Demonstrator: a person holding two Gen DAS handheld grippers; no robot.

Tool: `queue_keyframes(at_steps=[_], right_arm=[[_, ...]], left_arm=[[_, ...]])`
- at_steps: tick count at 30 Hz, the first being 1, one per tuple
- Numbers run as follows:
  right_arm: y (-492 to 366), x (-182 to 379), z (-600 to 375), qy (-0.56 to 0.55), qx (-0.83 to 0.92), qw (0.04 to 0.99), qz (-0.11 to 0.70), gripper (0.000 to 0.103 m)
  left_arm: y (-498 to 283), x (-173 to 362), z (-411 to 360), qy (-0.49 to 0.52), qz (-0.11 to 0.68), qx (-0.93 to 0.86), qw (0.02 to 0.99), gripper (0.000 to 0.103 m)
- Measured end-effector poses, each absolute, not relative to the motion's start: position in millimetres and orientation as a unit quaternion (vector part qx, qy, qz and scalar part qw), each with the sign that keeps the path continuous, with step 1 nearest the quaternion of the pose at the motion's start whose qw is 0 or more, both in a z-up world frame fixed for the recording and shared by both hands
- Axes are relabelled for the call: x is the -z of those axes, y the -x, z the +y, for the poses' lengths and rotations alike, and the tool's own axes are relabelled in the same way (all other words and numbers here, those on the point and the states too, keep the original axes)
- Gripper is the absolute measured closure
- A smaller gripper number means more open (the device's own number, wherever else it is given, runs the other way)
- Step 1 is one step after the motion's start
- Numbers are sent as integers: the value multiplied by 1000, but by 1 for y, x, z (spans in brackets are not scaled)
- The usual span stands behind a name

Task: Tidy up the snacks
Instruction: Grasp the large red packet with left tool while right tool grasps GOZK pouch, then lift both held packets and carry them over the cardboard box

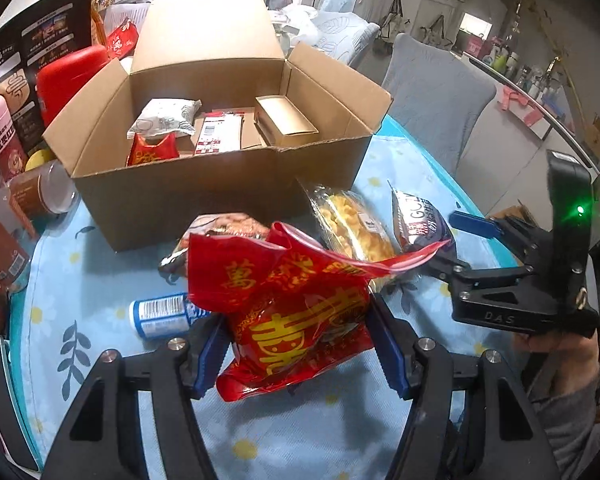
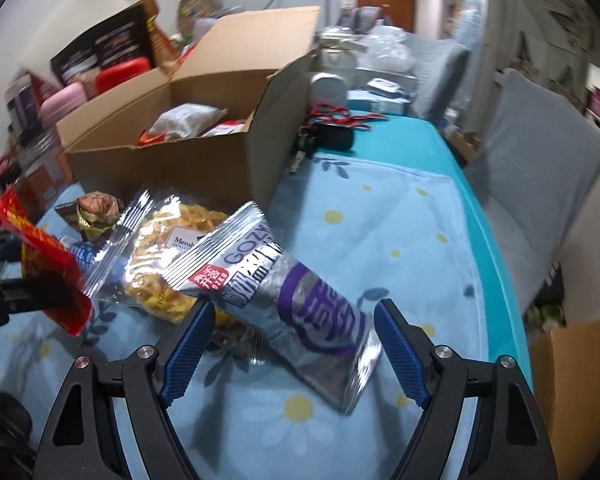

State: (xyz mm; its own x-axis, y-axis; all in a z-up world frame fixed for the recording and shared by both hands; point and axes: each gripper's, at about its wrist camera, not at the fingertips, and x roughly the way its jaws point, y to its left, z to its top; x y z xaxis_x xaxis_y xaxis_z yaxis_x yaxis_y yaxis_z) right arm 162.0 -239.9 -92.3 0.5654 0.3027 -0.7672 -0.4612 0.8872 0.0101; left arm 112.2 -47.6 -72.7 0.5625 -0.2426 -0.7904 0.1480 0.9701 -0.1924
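My left gripper [image 1: 300, 344] is shut on a red snack bag with gold characters [image 1: 292, 308] and holds it above the tablecloth, in front of the open cardboard box [image 1: 204, 196]. The red bag also shows at the left of the right wrist view [image 2: 40, 256]. My right gripper [image 2: 290, 344] is open, its blue pads on either side of a silver and purple snack packet [image 2: 296, 296] that lies on the cloth. The right gripper shows at the right of the left wrist view [image 1: 452, 240]. A clear bag of yellow snacks [image 2: 168, 256] lies beside the packet.
The box holds a white packet [image 1: 164, 116], a red packet [image 1: 152, 150] and a small carton [image 1: 286, 120]. A brown-wrapped snack [image 2: 98, 210] and a blue-white tube [image 1: 160, 316] lie on the floral cloth [image 2: 380, 240]. Jars and tins crowd the left [image 1: 4, 140]. Keys [image 2: 324, 132] and grey chairs [image 2: 532, 184] are to the right.
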Motion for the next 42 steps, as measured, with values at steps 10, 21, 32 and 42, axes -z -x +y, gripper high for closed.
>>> queue_keyframes(at_steps=[10,21,32,42], right_arm=[[-192,104,-238,97,-257,849,452,67],[-138,86,-252,51,-257,858,441,75],[-90,88,-231,18,-267,849,455,75],[-74,97,-205,29,-258,846,465,74]], left_arm=[[-119,82,-50,65,468,101,876,41],[-105,99,-43,76,496,122,856,41],[-71,103,-28,61,520,135,841,41],[-66,119,-20,54,525,134,839,41]])
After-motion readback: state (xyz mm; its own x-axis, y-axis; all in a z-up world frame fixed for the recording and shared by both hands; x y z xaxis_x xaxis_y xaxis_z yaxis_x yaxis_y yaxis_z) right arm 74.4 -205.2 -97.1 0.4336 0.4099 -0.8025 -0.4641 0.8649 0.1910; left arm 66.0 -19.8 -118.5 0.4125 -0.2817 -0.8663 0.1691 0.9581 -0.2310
